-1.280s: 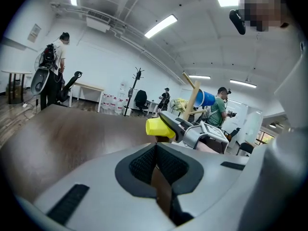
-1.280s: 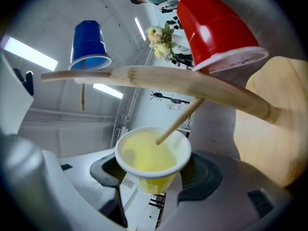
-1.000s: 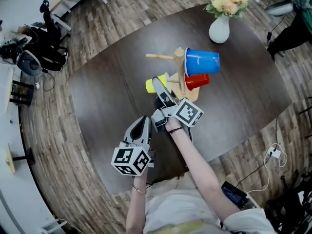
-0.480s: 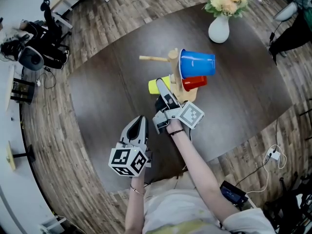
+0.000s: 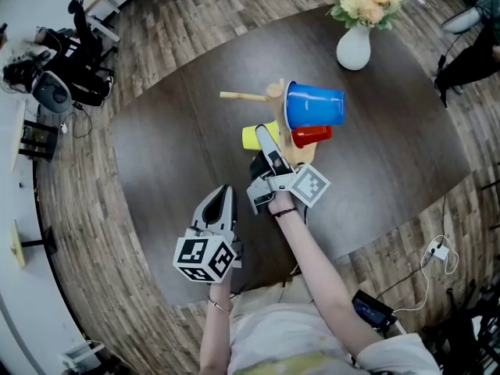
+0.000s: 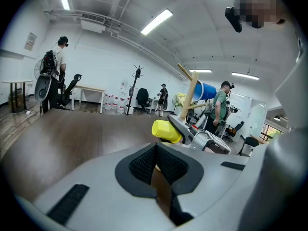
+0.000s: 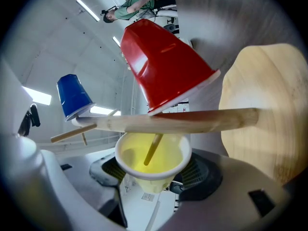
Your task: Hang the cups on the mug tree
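Note:
The wooden mug tree [image 5: 279, 100] stands mid-table with a blue cup [image 5: 314, 105] and a red cup [image 5: 311, 135] hanging on its pegs. My right gripper [image 5: 268, 141] is shut on a yellow cup [image 5: 252, 137], held mouth-first against the tree's left side. In the right gripper view a thin peg [image 7: 153, 149] pokes into the yellow cup's [image 7: 153, 160] mouth, below the trunk [image 7: 192, 120], the red cup [image 7: 163, 69] and the blue cup [image 7: 73, 96]. My left gripper [image 5: 225, 196] hovers shut and empty nearer the person; its view shows the yellow cup [image 6: 166, 130] ahead.
A white vase of flowers [image 5: 353, 45] stands at the far edge of the round dark table [image 5: 172, 147]. The tree's wooden base [image 7: 269, 109] fills the right of the right gripper view. Bags and gear [image 5: 55, 84] lie on the floor at left.
The right gripper has carried the yellow cup slightly closer to the tree's trunk and rolled a little. The left gripper has stayed where it was.

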